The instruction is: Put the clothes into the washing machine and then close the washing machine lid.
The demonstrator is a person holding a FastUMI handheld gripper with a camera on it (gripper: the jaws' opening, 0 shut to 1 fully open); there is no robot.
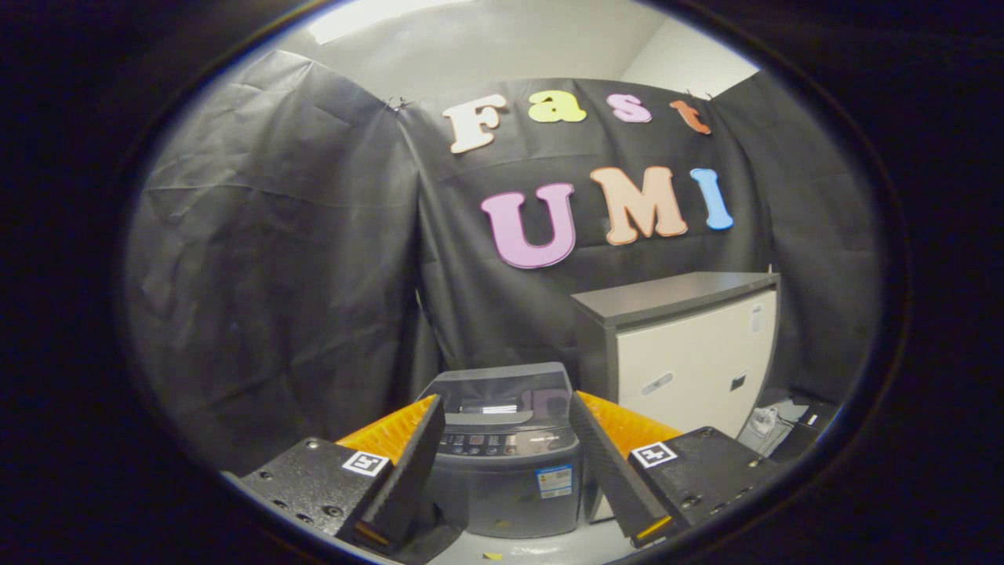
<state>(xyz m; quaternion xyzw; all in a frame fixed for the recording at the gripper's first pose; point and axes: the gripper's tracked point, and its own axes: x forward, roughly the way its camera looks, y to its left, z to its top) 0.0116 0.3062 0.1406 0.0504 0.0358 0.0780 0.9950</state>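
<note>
Black cloth (274, 259) hangs in folds across the back and side of the booth, with a pale wall (502, 47) above it. The gripper (506, 420) is held up off the floor, its two fingers spread wide — nothing is between them and they touch nothing. Seen through the gap, just beyond the fingertips, stands the washer (506, 471): a small dark top-loader on the pale floor (541, 549), its lid (502, 388) lying down flat over the tub. A row of buttons (482, 443) runs along its front panel, and a sticker (554, 480) sits on the front below. Just beside the washer, further right, is a cabinet (694, 361) — taller, with a dark top and pale front. Past its foot lies something pale and crumpled (765, 420) on the floor; I cannot tell what it is.
</note>
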